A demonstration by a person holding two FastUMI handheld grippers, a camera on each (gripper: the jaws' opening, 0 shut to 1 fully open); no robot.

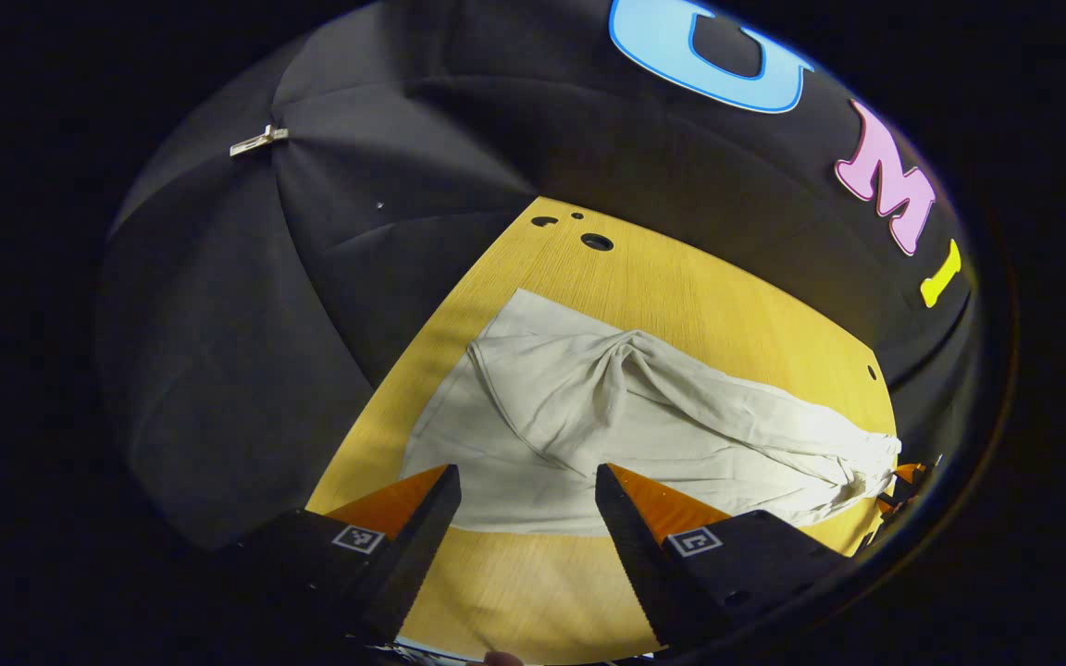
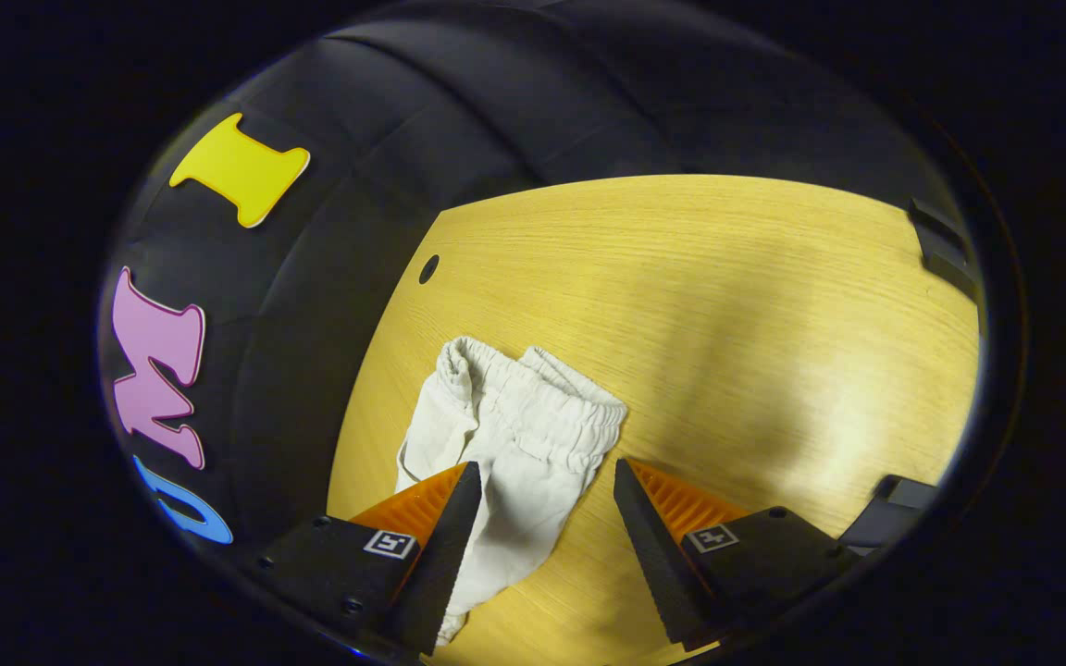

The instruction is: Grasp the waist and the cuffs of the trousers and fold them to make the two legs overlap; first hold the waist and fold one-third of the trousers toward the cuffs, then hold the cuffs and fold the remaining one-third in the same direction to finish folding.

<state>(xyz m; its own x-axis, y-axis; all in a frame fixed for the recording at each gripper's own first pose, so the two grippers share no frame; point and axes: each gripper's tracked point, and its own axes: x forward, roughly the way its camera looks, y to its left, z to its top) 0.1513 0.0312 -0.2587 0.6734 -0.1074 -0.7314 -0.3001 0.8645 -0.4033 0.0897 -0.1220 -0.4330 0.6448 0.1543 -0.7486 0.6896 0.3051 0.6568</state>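
Cream trousers (image 1: 607,416) lie crumpled across the yellow wooden table (image 1: 681,287). The leg end spreads wide just ahead of my left gripper (image 1: 526,481), which is open with nothing between its fingers, hovering at the cloth's near edge. The cloth narrows to the right into a bunched end (image 1: 871,458). In the right gripper view, the elastic waistband (image 2: 533,398) lies gathered just beyond my right gripper (image 2: 542,476). That gripper is open over the trousers (image 2: 514,499), with cloth showing between its fingers but not pinched.
Round holes (image 1: 597,241) mark the table near its far edge, and one more hole (image 2: 428,268) is in the right gripper view. Black fittings (image 2: 945,250) sit at the table's right edge. Bare wood (image 2: 727,305) stretches beyond the waistband.
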